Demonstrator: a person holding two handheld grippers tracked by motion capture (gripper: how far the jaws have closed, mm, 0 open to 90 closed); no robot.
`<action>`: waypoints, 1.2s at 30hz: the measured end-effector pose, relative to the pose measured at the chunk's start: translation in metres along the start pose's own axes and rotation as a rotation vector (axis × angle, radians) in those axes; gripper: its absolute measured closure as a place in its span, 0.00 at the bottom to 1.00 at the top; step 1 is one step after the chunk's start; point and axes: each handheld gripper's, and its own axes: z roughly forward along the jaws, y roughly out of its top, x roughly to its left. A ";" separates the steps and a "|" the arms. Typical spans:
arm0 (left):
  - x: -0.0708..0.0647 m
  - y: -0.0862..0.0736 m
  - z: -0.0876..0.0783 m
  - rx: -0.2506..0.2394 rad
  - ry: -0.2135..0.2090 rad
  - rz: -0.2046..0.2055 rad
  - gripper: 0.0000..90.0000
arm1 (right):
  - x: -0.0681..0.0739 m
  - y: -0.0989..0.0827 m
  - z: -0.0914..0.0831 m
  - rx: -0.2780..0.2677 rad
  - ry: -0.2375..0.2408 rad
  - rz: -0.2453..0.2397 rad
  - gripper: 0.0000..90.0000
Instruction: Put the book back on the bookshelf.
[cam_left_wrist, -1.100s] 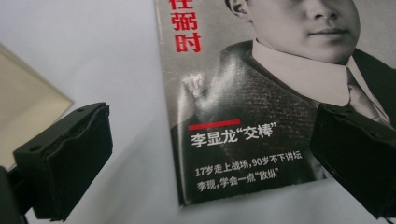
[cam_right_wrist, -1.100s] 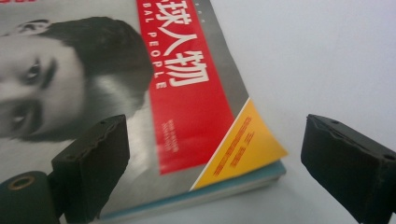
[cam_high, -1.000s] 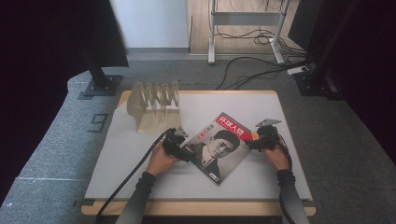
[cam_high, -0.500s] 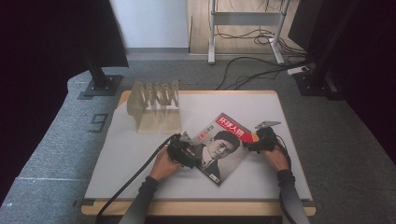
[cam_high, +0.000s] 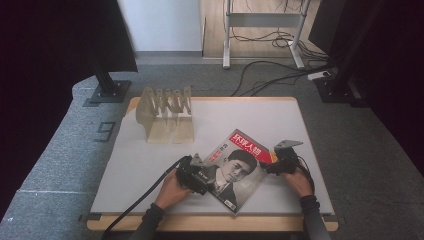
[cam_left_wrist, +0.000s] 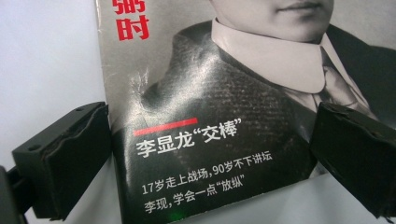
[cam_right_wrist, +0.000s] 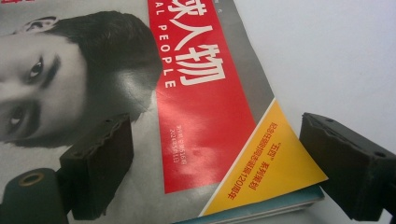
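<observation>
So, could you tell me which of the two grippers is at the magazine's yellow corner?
The right gripper: its open jaws straddle the magazine's yellow triangle. The left gripper is at the grey corner with white print.

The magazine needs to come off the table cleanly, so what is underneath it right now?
The magazine lies flat on the white table, with bare tabletop visible along its edges. Its yellow corner shows page edges below the cover. Whatever might lie beneath its middle is covered.
</observation>
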 end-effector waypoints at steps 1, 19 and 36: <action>-0.004 -0.003 -0.002 -0.001 -0.002 0.003 0.00 | 0.002 -0.001 -0.001 0.000 0.000 -0.002 0.12; 0.034 -0.014 -0.033 -0.025 0.056 -0.029 0.00 | 0.018 -0.020 -0.035 -0.005 -0.104 0.007 0.10; 0.044 -0.027 -0.021 -0.021 0.102 -0.046 0.00 | 0.007 -0.030 -0.029 0.024 -0.137 0.034 0.00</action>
